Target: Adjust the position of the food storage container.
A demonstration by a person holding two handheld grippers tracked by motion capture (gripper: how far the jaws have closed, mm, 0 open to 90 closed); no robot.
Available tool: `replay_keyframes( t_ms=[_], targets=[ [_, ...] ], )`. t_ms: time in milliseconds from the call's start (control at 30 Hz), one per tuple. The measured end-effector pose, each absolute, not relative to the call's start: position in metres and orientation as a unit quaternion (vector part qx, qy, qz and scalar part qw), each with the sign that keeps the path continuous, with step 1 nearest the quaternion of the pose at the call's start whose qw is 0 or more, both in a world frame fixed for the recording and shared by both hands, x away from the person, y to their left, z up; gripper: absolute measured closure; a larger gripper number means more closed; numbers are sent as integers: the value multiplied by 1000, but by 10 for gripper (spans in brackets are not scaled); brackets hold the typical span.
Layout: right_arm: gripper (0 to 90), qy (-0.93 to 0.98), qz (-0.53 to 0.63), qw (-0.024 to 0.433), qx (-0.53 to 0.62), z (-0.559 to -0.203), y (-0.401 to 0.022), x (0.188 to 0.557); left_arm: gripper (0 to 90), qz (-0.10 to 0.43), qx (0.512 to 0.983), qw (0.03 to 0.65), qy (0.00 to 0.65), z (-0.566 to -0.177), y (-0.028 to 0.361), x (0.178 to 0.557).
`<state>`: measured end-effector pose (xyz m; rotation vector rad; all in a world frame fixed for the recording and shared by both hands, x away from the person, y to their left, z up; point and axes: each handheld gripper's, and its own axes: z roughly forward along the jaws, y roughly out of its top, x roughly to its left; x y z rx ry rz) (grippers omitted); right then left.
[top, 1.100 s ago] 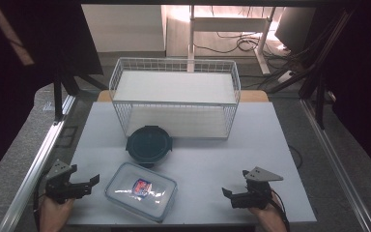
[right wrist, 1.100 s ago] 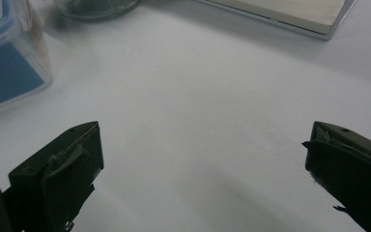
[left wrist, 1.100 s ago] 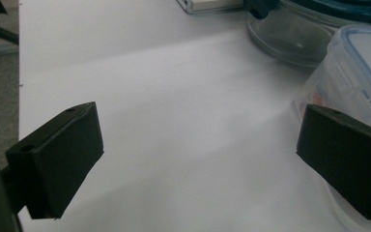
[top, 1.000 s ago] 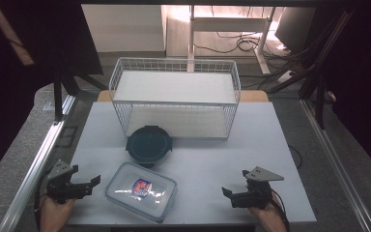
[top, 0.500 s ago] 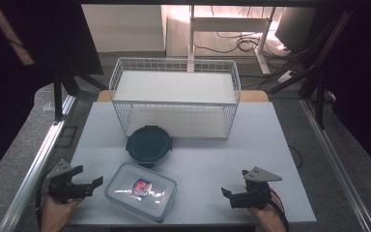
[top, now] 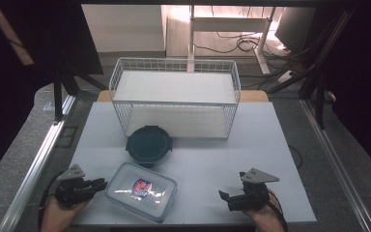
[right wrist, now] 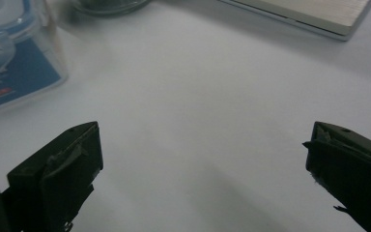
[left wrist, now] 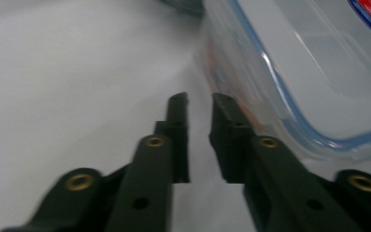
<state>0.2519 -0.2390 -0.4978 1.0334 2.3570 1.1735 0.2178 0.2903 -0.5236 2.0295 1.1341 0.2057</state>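
While its jaws have just been closing and now stand nearly together with only a narrow gap and nothing between them, the left gripper (top: 96, 184) lies low over the table (top: 270, 145) at the near left, held in the person's left hand (top: 58, 212). In the left gripper view its two black fingertips (left wrist: 178, 104) point past the near corner of the clear plastic container (left wrist: 309, 72), which sits just beside the right-hand jaw; whether that jaw touches the container's wall cannot be told from the blur. In the high view the container lies flat on the white table surface just right of the left gripper, its clear lid on and a red and blue label showing through the middle. Just behind it, and close to its far edge, rests a round dark container (top: 149, 144) with its lid on. Behind that stands a white wire basket (top: 174, 65), open at the front toward the person. At the near right, well apart from the clear container, the right gripper (top: 223, 195) rests in the right hand (top: 265, 220), its jaws spread wide over bare table and holding nothing, pointing left toward the container.
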Motion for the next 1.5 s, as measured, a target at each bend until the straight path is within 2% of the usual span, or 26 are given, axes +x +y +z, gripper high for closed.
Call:
replay_keyframes(
  t_ms=[133, 233, 367, 633, 700, 767, 800, 867, 900, 1100, 1333, 1500],
  targets=[
    [0, 825, 415, 136, 359, -495, -235, 248, 895, 53, 815, 381, 434, -525, 281, 219],
    [54, 829, 410, 130, 358, -492, -231, 245, 899, 43, 818, 376, 434, -527, 279, 219],
    [223, 832, 412, 127, 349, -486, -224, 237, 899, 26, 816, 384, 431, -527, 275, 220],
    [684, 864, 387, 88, 309, -480, -210, 222, 900, 14, 826, 381, 415, -527, 249, 222],
    [770, 870, 387, 72, 298, -481, -206, 219, 899, 10, 826, 383, 414, -527, 246, 222],
    [798, 872, 387, 65, 293, -481, -204, 218, 899, 2, 825, 386, 413, -527, 242, 223],
    [852, 879, 385, 46, 278, -482, -197, 213, 899, -4, 824, 389, 412, -528, 239, 224],
    [863, 881, 383, 39, 273, -482, -195, 212, 899, -6, 824, 390, 411, -527, 237, 224],
    [884, 890, 377, 20, 256, -485, -188, 208, 899, -8, 826, 389, 409, -527, 234, 224],
    [888, 903, 366, -30, 225, -495, -170, 195, 899, -17, 829, 390, 401, -527, 220, 224],
    [888, 898, 364, -22, 245, -497, -174, 199, 900, -20, 829, 392, 398, -526, 208, 225],
    [888, 890, 364, 5, 274, -495, -189, 209, 900, -20, 829, 395, 395, -526, 193, 230]
  ],
)
